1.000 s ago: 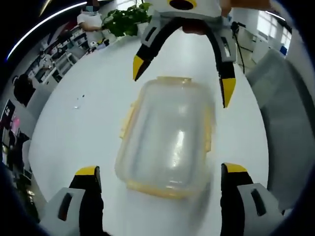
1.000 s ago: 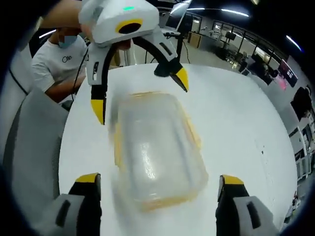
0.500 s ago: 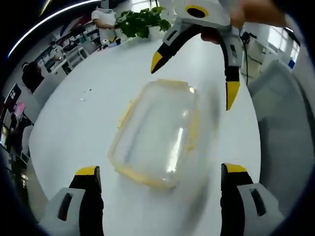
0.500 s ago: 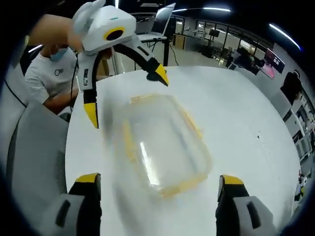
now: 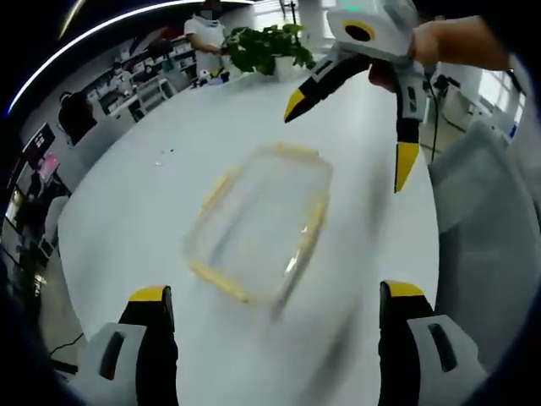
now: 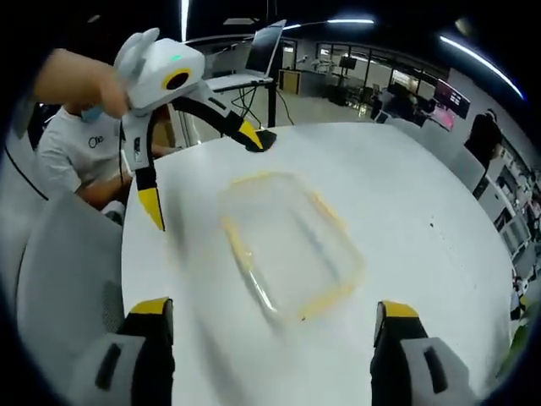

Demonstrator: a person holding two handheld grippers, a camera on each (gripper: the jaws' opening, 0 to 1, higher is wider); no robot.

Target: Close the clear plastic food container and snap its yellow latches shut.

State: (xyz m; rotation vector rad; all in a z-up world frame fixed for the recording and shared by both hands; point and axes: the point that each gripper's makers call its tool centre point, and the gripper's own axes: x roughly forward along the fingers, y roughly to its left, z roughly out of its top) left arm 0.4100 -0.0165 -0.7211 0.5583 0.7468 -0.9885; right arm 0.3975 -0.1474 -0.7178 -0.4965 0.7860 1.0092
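Observation:
The clear plastic food container (image 5: 258,220) with yellow latches lies on the white table (image 5: 152,211), lid on, blurred by motion. My left gripper (image 5: 275,317) is open, its yellow-tipped jaws at the bottom of the left gripper view, well short of the container. The right gripper (image 5: 347,135) hangs open beyond the container, held by a hand. In the right gripper view the container (image 6: 292,241) lies mid-table, my right gripper (image 6: 269,321) open below it, and the left gripper (image 6: 203,173) open above its far end.
A grey chair back (image 5: 482,228) stands by the table's edge. A potted green plant (image 5: 266,46) sits at the far side. A seated person in a white shirt (image 6: 72,152) is beside the table. Office desks and screens lie behind.
Both grippers have drawn back and up from the container, which now looks smaller and farther in each view. Both stay open and hold nothing.

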